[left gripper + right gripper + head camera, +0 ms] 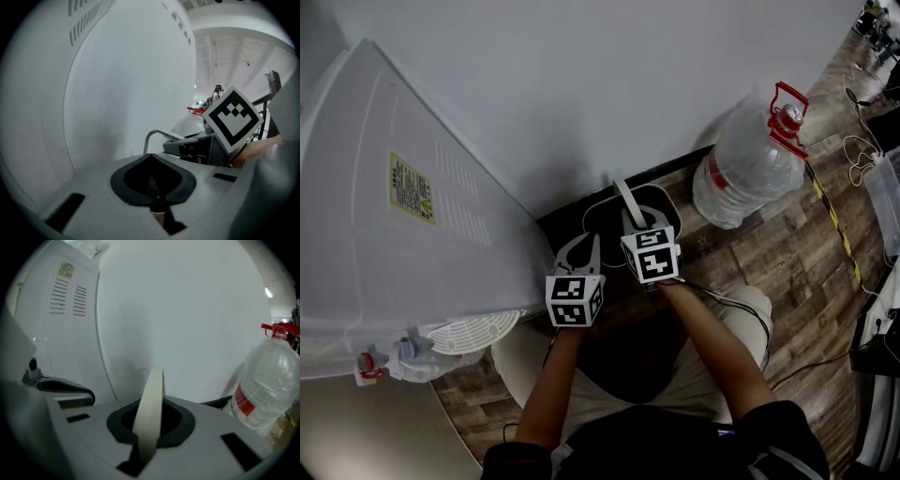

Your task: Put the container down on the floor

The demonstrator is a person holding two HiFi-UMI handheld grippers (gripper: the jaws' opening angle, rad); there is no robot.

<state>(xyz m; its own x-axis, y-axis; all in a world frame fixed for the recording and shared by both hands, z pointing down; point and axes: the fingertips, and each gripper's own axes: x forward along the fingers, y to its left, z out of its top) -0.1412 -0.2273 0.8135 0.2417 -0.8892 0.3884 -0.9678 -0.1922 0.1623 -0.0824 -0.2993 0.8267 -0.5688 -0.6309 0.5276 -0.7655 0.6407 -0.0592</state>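
A dark container with a white rim [673, 208] hangs just above the floor against the wall, right in front of the person. Its pale strap handle [628, 202] arches up from it. My right gripper [636, 225] is shut on that handle, and in the right gripper view the strap [151, 408] runs up out of the closed jaws of the right gripper [140, 460]. My left gripper [583, 242] sits at the container's left edge with its jaws closed. In the left gripper view a small pale piece shows in the slit of the left gripper [159, 219]; it looks like the container's rim.
A tall white appliance [394, 216] stands close on the left, with taps at its front. A large clear water bottle [750, 159] with a red cap stands on the wood floor [787, 272] to the right. Cables and a yellow-black strip [832, 216] lie further right.
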